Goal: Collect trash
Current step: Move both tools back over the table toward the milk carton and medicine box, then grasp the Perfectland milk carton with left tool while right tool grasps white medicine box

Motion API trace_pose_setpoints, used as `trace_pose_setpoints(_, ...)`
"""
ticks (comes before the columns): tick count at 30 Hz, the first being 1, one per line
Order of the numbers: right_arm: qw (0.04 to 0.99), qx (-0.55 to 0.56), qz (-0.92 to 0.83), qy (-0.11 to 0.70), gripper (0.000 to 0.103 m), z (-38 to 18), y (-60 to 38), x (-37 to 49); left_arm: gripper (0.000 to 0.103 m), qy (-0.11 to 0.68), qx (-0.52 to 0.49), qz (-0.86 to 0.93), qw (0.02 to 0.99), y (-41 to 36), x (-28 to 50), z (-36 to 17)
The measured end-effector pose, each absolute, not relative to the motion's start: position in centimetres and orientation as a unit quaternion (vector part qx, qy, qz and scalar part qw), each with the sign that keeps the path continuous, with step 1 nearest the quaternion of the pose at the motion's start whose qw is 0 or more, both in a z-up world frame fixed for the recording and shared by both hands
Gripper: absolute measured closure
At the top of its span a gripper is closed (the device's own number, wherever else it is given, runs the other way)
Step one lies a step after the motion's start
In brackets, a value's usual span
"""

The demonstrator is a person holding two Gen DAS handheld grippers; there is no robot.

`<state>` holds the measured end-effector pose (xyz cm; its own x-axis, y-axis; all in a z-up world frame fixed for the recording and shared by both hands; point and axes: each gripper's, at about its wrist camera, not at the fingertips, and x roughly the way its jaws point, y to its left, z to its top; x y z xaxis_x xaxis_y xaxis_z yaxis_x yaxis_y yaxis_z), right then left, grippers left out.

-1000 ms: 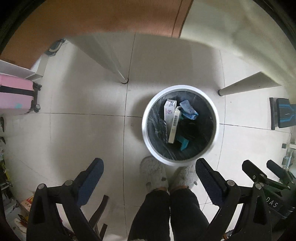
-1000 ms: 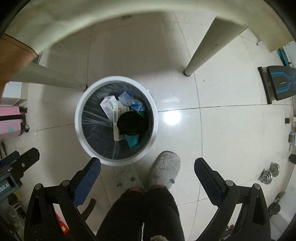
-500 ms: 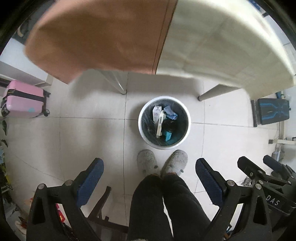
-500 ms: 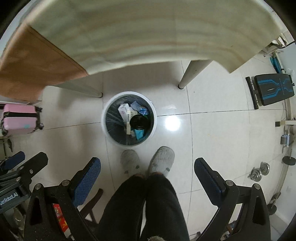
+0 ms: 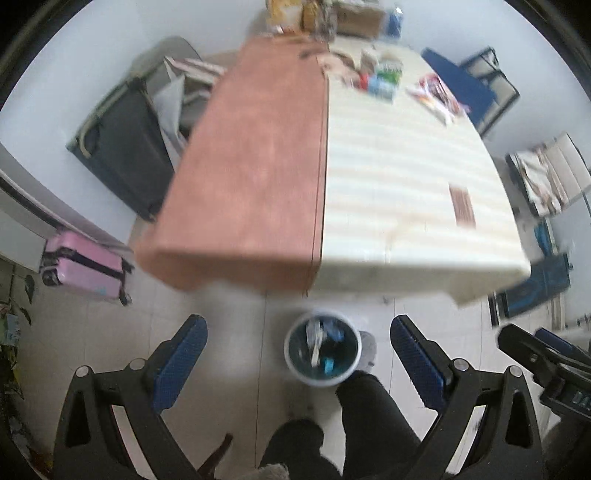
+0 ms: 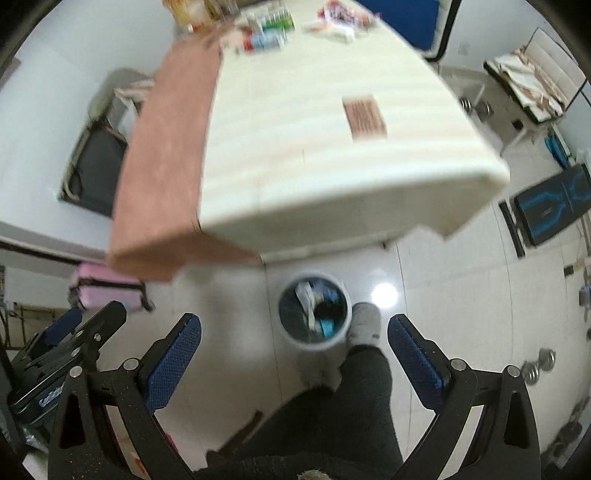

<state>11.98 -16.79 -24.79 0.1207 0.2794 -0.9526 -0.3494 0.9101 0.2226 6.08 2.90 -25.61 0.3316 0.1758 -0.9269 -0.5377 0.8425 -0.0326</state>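
A white round trash bin [image 5: 322, 349] with a dark liner stands on the tiled floor below the table's near edge, holding boxes and wrappers; it also shows in the right wrist view [image 6: 314, 311]. My left gripper [image 5: 298, 354] is open and empty, high above the bin. My right gripper [image 6: 293, 350] is open and empty too. Loose packets and wrappers [image 5: 384, 79] lie blurred at the far end of the table [image 5: 399, 184], also seen in the right wrist view [image 6: 269, 33]. A brown card [image 6: 364, 116] lies on the cream tabletop.
The table has a brown part [image 5: 255, 158] and a cream part. A pink suitcase [image 5: 86, 266] and a dark bag [image 5: 122, 147] stand left. A blue chair [image 5: 469, 85] and a bench [image 5: 546, 173] are right. The person's legs [image 6: 354, 398] and slipper stand beside the bin.
Both grippers have risen from just above the bin to above table height, tilting up so the tabletop comes into view. The bin now looks small and low. Both stay open.
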Motion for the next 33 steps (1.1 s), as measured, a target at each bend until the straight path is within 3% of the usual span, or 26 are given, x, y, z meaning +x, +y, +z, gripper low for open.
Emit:
trace_pose_setpoints(7, 0.749, -0.051, 0.219, 0.623, 0.001, -23.1, -14.5, 25.3, 0.001, 0.531, -0.192, 0.248, 0.787, 6.9, 16.5, -24.6)
trace_pose_setpoints(18, 0.715, -0.144, 0.225, 0.646, 0.001, -30.0, -5.6, 54.2, 0.002, 0.568, -0.311, 0.276, 0.710, 13.2, 40.2, -28.9)
trace_pose_setpoints(19, 0.711, -0.150, 0.227, 0.648, 0.002, -30.7, -4.9, 56.1, 0.002, 0.569, -0.335, 0.277, 0.699, 14.1, 42.0, -29.9)
trace_pose_setpoints(20, 0.706, -0.158, 0.231, 0.651, 0.012, -31.6, -4.1, 58.1, 0.002, 0.567, -0.354, 0.275, 0.691, 14.5, 43.0, -30.4)
trace_pose_setpoints(22, 0.692, -0.171, 0.234, 0.661, 0.020, -33.5, -2.6, 61.8, 0.002, 0.559, -0.403, 0.269, 0.673, 15.9, 45.5, -31.8)
trace_pose_setpoints(30, 0.666, -0.175, 0.245, 0.682, 0.020, -37.1, -0.7, 68.2, 0.003, 0.537, -0.524, 0.266, 0.605, 18.7, 52.4, -36.7)
trace_pose_setpoints(31, 0.663, -0.177, 0.248, 0.684, 0.020, -37.4, -0.5, 68.6, 0.004, 0.540, -0.522, 0.270, 0.602, 18.8, 52.7, -37.0)
trace_pose_setpoints(33, 0.657, -0.184, 0.253, 0.686, 0.020, -38.0, 0.2, 69.2, 0.029, 0.548, -0.507, 0.275, 0.606, 18.9, 53.1, -37.5)
